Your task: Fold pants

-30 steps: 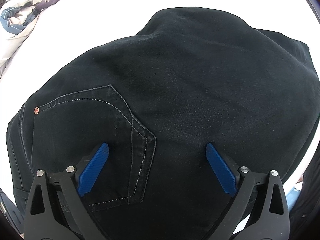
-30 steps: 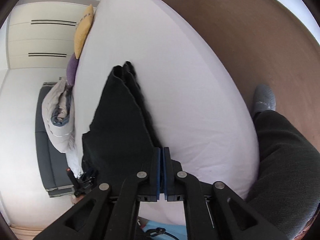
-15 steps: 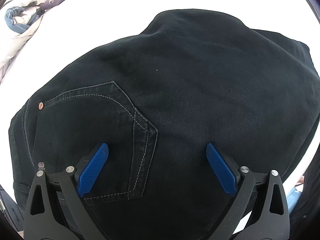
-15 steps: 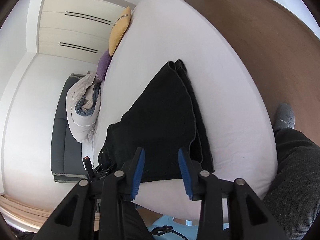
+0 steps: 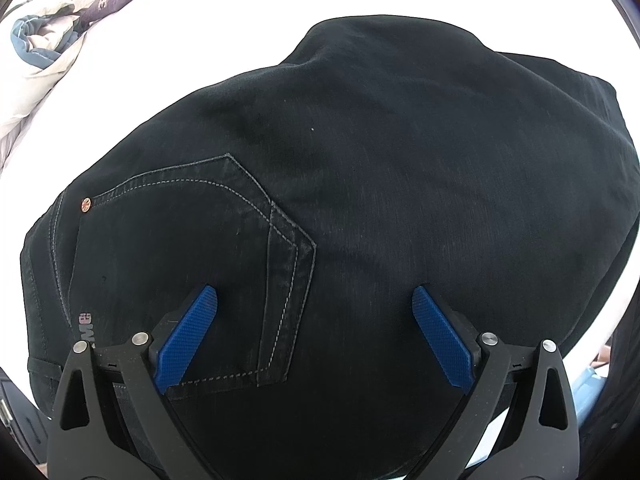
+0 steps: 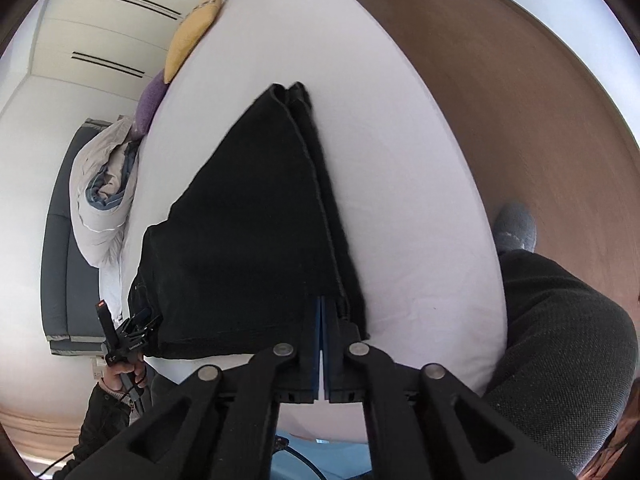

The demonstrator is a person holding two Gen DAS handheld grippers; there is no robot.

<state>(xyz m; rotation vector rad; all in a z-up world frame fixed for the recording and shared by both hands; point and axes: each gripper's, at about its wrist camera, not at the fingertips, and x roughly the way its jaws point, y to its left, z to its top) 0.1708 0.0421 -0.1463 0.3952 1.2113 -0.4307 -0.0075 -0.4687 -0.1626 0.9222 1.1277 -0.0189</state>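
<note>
**Desk:** Where are the trousers, and what are your fingers doing?

**Me:** The black denim pants (image 5: 400, 160) lie flat on the white-sheeted bed (image 6: 400, 200), doubled leg over leg; in the right wrist view they run from lower centre up to the hems at upper centre. My left gripper (image 5: 314, 292) stands wide over the seat, one blue pad on the stitched back pocket (image 5: 200, 260), the other on plain cloth, nothing pinched. My right gripper (image 6: 322, 304) has just been closing; its pads now meet flat at the near edge of the cloth, and I see no fabric between them.

**Desk:** What worries you from here?

**Me:** If the right pads closed on nothing, I judge that any lift there comes up empty and the fold never starts; if they caught only the top layer, the lower leg would stay behind and the edges, already a little offset along the right-hand seam, would part further. Denim is heavy and stiff, so a shallow pinch could slip; and with my left pads apart, the waist may drag across the sheet.

**Desk:** Any writing?

**Me:** Only a small pinkish label (image 5: 85, 326) at lower left of the left wrist view, half hidden by my finger; too cut off to read; the copper rivet (image 5: 85, 205) above it shows a pattern, no legible letters.
</note>
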